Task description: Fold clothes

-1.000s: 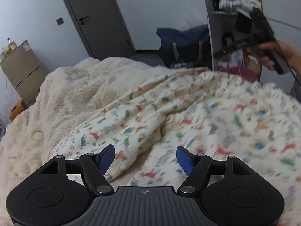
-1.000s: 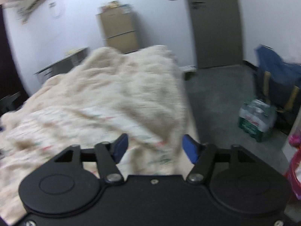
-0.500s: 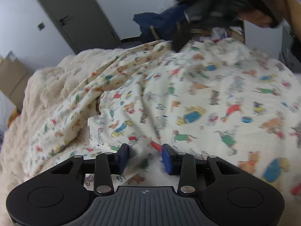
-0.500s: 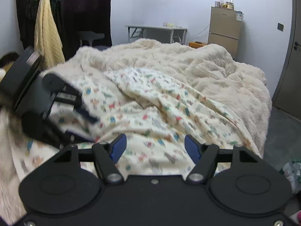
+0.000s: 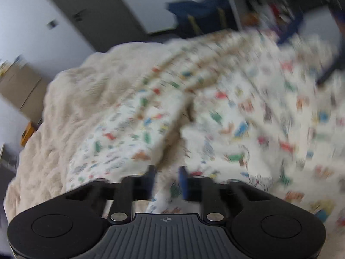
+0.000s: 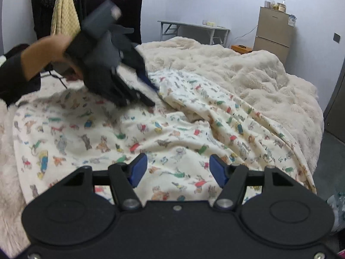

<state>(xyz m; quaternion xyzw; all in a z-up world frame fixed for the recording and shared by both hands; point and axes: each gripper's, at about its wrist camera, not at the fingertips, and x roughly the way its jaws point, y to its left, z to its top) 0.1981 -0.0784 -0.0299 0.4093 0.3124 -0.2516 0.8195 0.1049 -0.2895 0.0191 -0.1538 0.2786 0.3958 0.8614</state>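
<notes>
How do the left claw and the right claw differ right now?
The left claw has just been closing, its blue pads near together with a fold of the cream animal-print garment between them; the right claw stands wide open over that garment, gripping nothing. The left view is blurred, the right sharp. Both angle down over the fluffy cream blanket.

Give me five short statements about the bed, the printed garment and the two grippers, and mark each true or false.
1. The printed garment lies on a fluffy cream blanket. True.
2. The right gripper is clamped on the garment. False: its jaws stand wide apart, with nothing pinched.
3. The left gripper has its jaws close together with cloth between them. True; they have just been closing.
4. The garment is plain white. False: it carries small coloured animal figures.
5. The garment is already folded into a neat stack. False: it lies spread and creased.
</notes>
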